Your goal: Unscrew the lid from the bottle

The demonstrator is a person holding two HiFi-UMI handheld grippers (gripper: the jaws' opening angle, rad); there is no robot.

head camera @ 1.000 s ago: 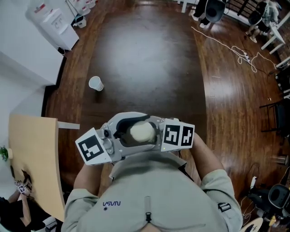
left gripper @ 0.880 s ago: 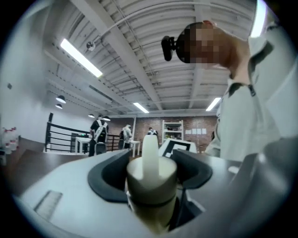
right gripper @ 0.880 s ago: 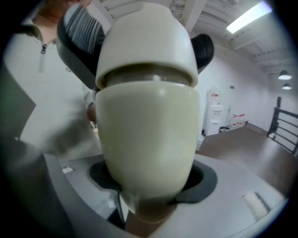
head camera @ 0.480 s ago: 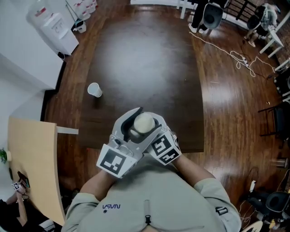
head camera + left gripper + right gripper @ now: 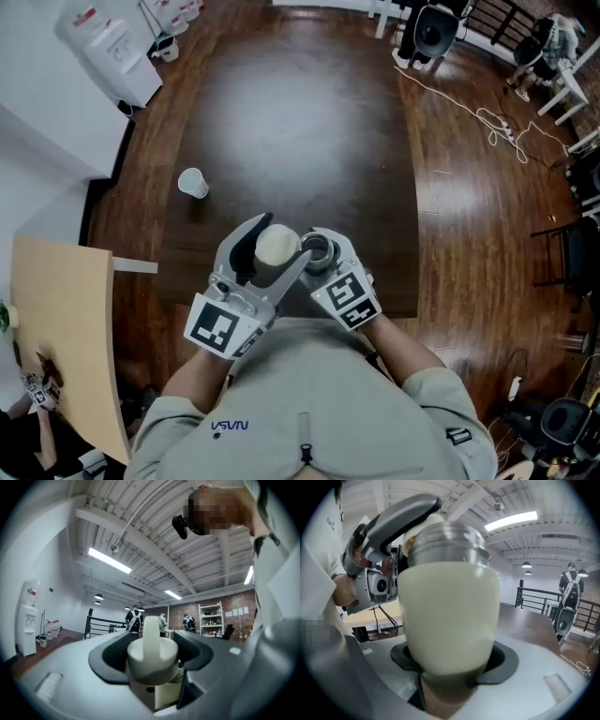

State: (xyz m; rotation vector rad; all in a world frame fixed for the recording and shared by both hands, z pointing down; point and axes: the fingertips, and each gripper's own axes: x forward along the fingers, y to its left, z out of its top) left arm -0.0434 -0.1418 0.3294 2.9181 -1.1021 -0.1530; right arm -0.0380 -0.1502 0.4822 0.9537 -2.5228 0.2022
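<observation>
The cream lid [image 5: 277, 246], with a loop handle on top, sits between the jaws of my left gripper [image 5: 267, 246], which is shut on it. In the left gripper view the lid [image 5: 152, 656] fills the gap between the dark pads. Just right of it, my right gripper [image 5: 319, 251] is shut on the cream bottle [image 5: 447, 616]. The bottle's bare steel threaded mouth [image 5: 316, 248] is uncovered beside the lid. Both are held close to my chest, above the table's near edge.
A white paper cup [image 5: 192, 182] stands on the dark wooden table [image 5: 300, 122], far left of my hands. A tan board [image 5: 66, 328] lies at the left, a water dispenser [image 5: 108, 47] at the back left, and cables [image 5: 478, 108] run over the floor on the right.
Both grippers have swung inward and toward the table. The lid, earlier seated over the bottle between them, now sits to the left of the uncovered steel mouth.
</observation>
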